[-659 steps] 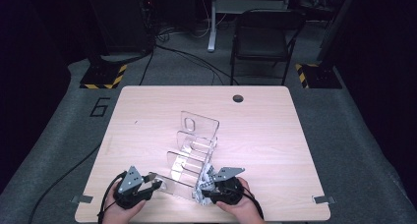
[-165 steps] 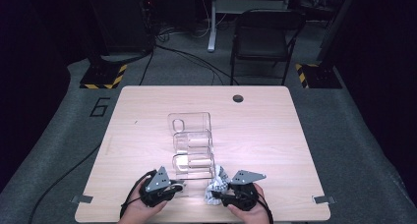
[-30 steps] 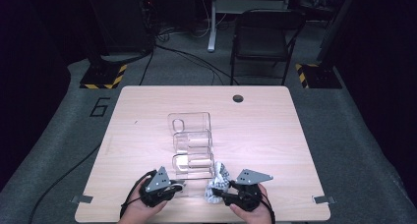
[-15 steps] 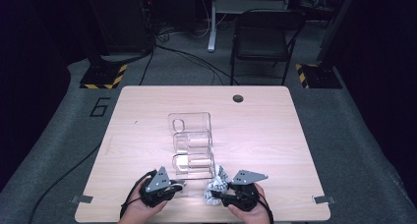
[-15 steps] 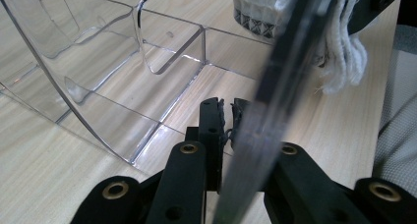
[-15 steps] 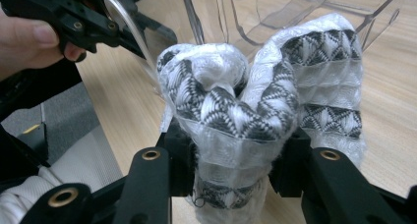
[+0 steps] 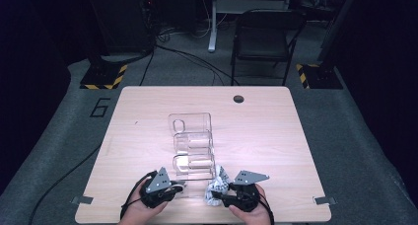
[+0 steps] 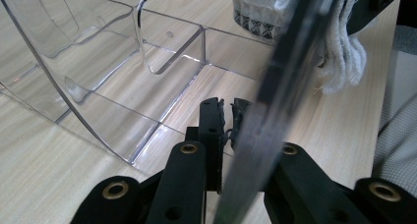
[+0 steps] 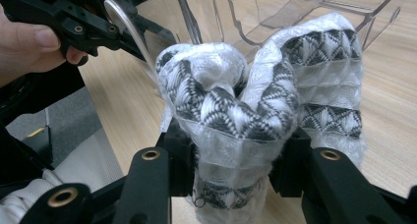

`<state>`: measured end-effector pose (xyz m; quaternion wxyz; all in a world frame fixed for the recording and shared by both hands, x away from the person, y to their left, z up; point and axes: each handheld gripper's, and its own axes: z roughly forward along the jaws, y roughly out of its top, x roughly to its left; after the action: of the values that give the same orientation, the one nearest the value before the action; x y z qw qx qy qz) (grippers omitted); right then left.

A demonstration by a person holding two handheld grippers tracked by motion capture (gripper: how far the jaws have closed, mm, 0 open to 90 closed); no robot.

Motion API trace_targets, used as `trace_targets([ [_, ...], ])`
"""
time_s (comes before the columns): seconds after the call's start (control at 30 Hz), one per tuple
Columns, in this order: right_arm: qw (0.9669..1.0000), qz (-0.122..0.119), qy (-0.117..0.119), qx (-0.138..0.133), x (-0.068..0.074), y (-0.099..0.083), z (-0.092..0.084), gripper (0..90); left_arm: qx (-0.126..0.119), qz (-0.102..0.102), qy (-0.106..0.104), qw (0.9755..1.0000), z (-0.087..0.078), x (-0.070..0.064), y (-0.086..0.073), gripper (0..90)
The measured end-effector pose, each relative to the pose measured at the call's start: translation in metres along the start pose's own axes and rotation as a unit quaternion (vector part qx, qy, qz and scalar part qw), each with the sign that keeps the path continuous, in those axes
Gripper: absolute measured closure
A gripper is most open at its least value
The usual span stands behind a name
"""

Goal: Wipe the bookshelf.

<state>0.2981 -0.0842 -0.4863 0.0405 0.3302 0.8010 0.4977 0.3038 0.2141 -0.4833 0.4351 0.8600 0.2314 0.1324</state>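
Note:
A clear acrylic tiered holder (image 7: 192, 146) lies on its back on the wooden table (image 7: 276, 136), its compartments (image 8: 98, 52) in front of my left gripper. My left gripper (image 7: 177, 189) is at the holder's near end, its jaws (image 8: 226, 117) shut on a thin clear panel edge that runs up between them. To its right, my right gripper (image 7: 219, 198) is shut on a black-and-white patterned cloth bundle (image 7: 217, 183) wrapped in clear film (image 9: 236, 101). The bundle bulges above the jaws (image 9: 233, 150), just beside the holder (image 9: 314, 3).
A round cable hole (image 7: 238, 98) is at the table's far edge. A black chair (image 7: 266, 37) stands behind the table. Yellow-and-black striped stand bases (image 7: 103, 77) sit on the floor at the back corners. Both hands rest at the table's near edge.

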Motion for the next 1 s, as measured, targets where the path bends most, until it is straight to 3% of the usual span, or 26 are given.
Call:
trace_targets([
  [0.27,0.9998,-0.003,0.001,-0.018,0.0030,0.0041,-0.0061,59.8,0.000,-0.001,-0.001,1.0000,-0.0001,0.0002,0.0001,82.5],
  [0.5,1.0000,0.001,0.001,0.002,0.0017,-0.0005,0.0012,59.9,0.000,-0.002,-0.001,1.0000,-0.0001,0.0002,0.0000,82.4],
  [0.7,0.9999,-0.004,-0.003,-0.011,0.0040,0.0031,-0.0040,59.8,0.000,-0.002,-0.002,1.0000,0.0000,0.0004,-0.0002,82.4],
  [0.77,1.0000,0.004,0.003,-0.008,0.0016,0.0008,-0.0015,59.8,0.001,-0.001,-0.002,1.0000,0.0000,0.0005,-0.0002,82.4],
  [1.0,1.0000,-0.002,-0.001,-0.005,0.0024,0.0017,-0.0019,59.7,0.001,0.000,-0.002,1.0000,0.0000,0.0005,-0.0002,82.4],
])
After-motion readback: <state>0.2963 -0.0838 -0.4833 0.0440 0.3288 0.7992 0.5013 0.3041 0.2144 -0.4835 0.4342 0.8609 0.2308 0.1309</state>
